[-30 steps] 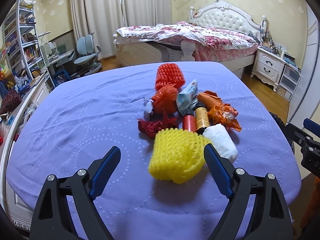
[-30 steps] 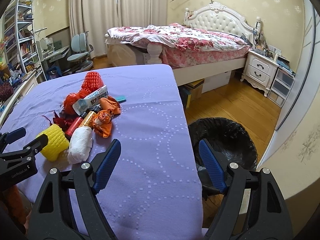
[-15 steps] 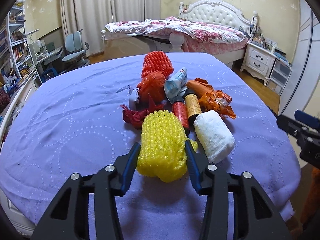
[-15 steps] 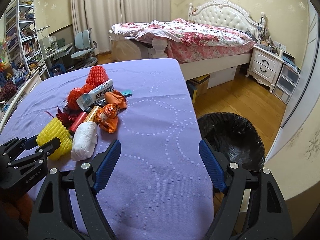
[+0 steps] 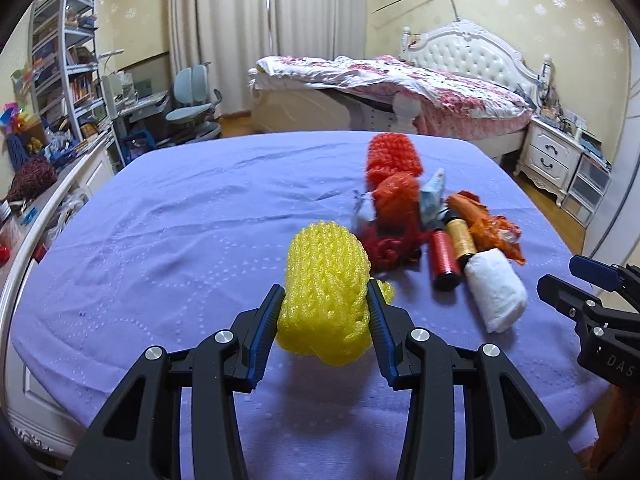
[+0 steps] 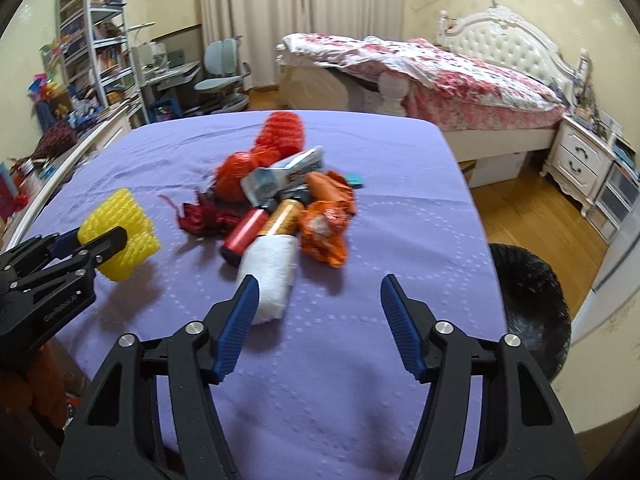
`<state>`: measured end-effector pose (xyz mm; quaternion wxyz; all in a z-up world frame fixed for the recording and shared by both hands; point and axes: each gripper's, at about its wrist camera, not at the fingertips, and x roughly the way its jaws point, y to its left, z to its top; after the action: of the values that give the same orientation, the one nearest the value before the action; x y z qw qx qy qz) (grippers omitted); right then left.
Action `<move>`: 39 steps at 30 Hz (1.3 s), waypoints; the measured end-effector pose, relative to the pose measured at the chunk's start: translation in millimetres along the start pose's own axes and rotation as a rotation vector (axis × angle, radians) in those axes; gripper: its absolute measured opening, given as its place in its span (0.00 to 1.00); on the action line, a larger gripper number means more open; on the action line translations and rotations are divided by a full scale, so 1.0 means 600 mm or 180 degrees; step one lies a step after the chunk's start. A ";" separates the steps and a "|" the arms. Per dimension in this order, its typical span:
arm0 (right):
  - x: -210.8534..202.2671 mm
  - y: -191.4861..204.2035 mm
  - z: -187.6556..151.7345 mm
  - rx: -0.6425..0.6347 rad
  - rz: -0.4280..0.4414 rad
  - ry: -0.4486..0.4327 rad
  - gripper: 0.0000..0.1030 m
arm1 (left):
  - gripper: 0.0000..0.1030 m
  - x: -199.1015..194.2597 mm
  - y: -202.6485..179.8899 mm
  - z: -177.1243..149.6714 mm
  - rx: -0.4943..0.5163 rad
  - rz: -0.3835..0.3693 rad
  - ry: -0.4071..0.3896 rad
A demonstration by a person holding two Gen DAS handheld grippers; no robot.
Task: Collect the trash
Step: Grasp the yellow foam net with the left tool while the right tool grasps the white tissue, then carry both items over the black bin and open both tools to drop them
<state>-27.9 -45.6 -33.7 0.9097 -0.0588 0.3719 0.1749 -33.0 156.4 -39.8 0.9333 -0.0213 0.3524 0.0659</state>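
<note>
Left wrist view shows the left gripper (image 5: 326, 312) clamped on a yellow foam net (image 5: 326, 284), its blue pads pressing into both sides of the soft mesh, which bulges between them and appears held just above the purple surface (image 5: 168, 240), with a shadow under it. Just beyond the net lies the rest of the trash in a loose heap: a dark red crumpled scrap (image 5: 386, 246), an orange-red mesh bag (image 5: 398, 200), a red foam net (image 5: 394, 156) at the far end, a red bottle (image 5: 442, 258) and a gold bottle (image 5: 460, 238) lying side by side, an orange wrapper (image 5: 488, 226), and a white roll of cloth or paper (image 5: 496, 290) nearest the right edge. From the right wrist view, the right gripper (image 6: 316, 320) hangs over the surface with its jaws spread wide and nothing between them; the white roll (image 6: 272, 276) sits just ahead of its left finger, close to it but whether touching I cannot tell. A blue and white tube (image 6: 286, 174) rests on top of the heap. Off the right side of the surface, down on the wooden floor, stands a bin with a black bag (image 6: 532, 300). Behind everything are a bed (image 6: 440, 76), a white nightstand (image 6: 580, 160) and bookshelves (image 6: 92, 36).
</note>
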 end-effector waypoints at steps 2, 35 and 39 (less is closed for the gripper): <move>0.008 0.015 0.003 -0.0058 0.0036 0.0024 0.55 | 0.42 0.004 0.012 -0.003 -0.0049 0.0038 0.0016; 0.054 0.042 -0.009 -0.0061 0.0393 0.0286 0.25 | 0.42 0.010 0.028 -0.017 -0.0171 0.0043 0.0031; 0.041 0.043 -0.008 -0.0096 0.0374 0.0229 0.24 | 0.42 0.007 0.025 -0.015 -0.0198 0.0013 0.0015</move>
<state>-24.2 -15.8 -54.0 0.8829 -0.0569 0.4046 0.2313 -38.2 170.8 -49.2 0.9312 -0.0497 0.3524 0.0788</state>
